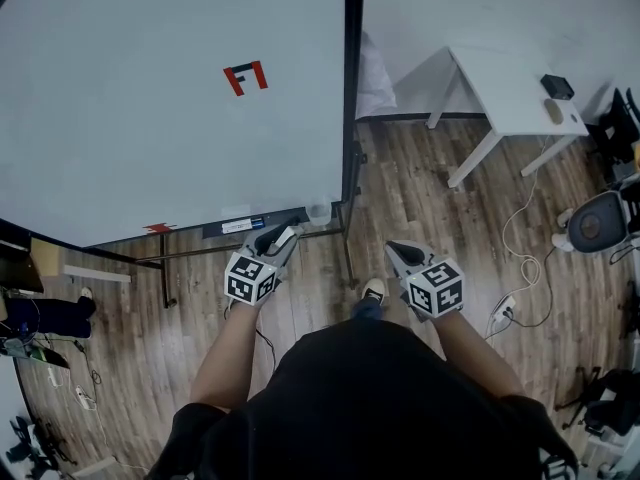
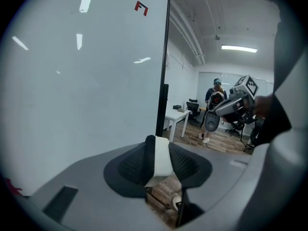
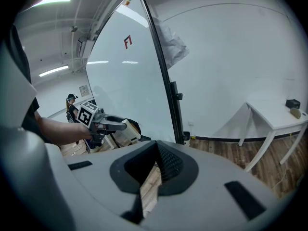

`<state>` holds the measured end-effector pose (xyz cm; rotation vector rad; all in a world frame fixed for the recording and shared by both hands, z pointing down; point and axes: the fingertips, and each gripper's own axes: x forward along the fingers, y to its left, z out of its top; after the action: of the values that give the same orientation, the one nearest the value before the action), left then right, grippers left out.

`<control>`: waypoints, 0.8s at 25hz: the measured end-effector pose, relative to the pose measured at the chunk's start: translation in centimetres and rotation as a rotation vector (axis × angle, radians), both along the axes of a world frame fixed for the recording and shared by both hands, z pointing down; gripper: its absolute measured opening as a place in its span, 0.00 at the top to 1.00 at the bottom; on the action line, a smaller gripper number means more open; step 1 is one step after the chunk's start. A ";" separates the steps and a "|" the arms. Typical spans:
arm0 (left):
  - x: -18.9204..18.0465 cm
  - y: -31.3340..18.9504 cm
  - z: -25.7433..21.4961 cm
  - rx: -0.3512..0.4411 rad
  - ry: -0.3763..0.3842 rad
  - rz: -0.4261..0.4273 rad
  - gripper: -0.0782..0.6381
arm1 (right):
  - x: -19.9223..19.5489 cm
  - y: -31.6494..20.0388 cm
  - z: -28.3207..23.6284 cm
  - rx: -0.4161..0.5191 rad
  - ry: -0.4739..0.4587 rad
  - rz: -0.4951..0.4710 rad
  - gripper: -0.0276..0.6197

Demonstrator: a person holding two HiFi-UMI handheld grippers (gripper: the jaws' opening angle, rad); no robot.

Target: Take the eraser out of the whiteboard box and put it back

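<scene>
White block eraser clamped between left gripper fingers, half open. Right gripper closed, empty. Eraser should be kept level, then released into the dark whiteboard box just ahead of the fingertips.

White eraser (dark-backed), upright, clamped between jaws

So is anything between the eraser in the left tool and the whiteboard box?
Nothing visible. The eraser is clamped in the left tool, close to the box at the whiteboard's lower edge, with only open air between them.
</scene>
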<state>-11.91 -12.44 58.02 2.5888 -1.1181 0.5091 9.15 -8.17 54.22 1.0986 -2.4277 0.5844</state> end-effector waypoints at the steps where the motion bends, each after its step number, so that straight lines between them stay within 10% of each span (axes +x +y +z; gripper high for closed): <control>1: -0.2 0.4 0.1 -0.002 -0.001 -0.002 0.68 | -0.2 0.1 0.0 0.001 0.001 -0.003 0.97; 20: -3.9 5.6 1.3 -0.032 -0.011 -0.019 0.68 | -1.9 3.0 0.1 0.009 0.031 -0.016 0.97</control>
<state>-15.76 -6.79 59.32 2.5487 -1.1270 0.5331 7.22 -5.12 54.35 1.0823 -2.4129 0.5486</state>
